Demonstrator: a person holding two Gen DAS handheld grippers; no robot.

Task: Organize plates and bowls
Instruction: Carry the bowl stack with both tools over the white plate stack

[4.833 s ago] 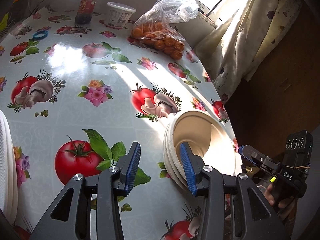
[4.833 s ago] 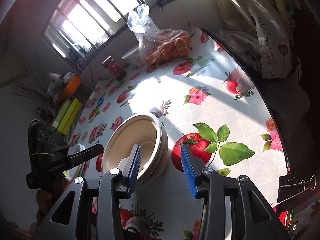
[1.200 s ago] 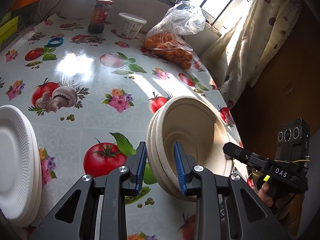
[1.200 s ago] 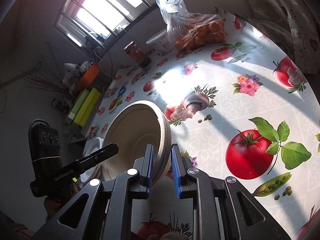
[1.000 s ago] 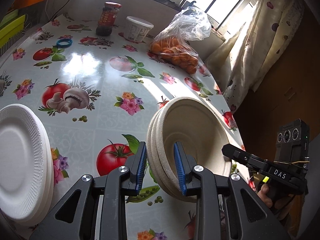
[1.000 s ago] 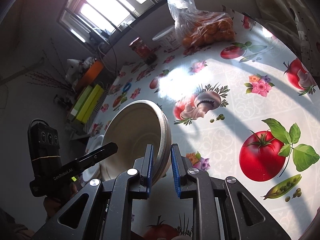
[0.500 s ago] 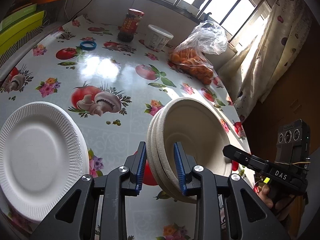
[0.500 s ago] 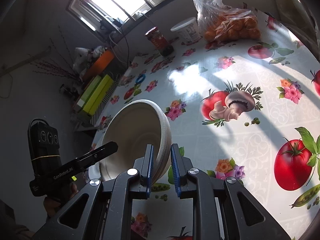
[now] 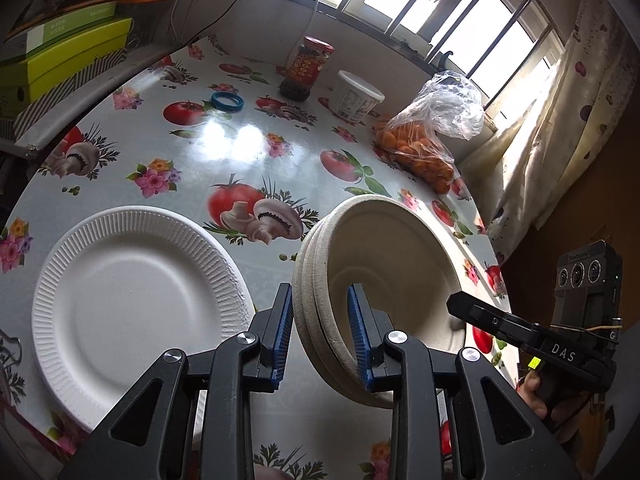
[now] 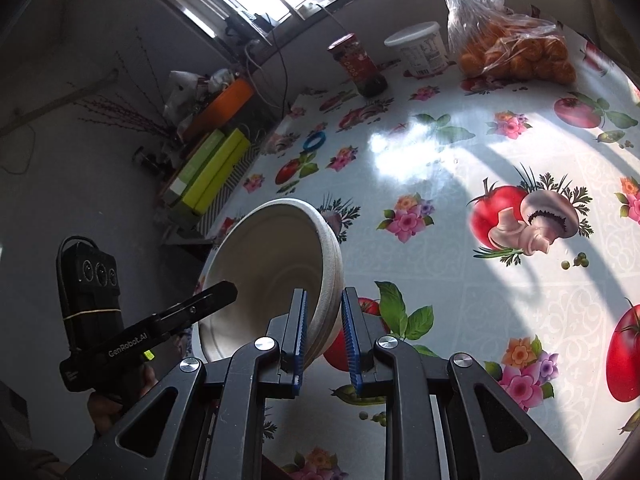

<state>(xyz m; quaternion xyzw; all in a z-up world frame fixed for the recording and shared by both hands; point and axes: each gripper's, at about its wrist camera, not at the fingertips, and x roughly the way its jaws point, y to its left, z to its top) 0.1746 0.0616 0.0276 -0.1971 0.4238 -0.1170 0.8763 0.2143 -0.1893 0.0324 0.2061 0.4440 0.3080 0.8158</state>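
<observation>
Between the blue pads at lower centre of both wrist views, the left gripper (image 9: pixel 320 336) and right gripper (image 10: pixel 324 340) each pinch opposite rims of the stacked bowls (image 9: pixel 384 276), held tilted above the tablecloth (image 9: pixel 248 136). Setting them down seems to remain; the white plates (image 9: pixel 128 304) lie lower left.

The tabletop (image 9: pixel 248 148) wears a glossy oilcloth printed with tomatoes, mushrooms and flowers. In the left wrist view a dark jar with a red label (image 9: pixel 306 69) stands at 12 o'clock, a white tub (image 9: pixel 357 95) just beside it toward 1, and a clear bag of oranges (image 9: pixel 424 148) farther toward 2. A blue ring (image 9: pixel 227 101) lies at 11 o'clock, with yellow-green boxes (image 9: pixel 60 56) stacked off the edge at 10.
</observation>
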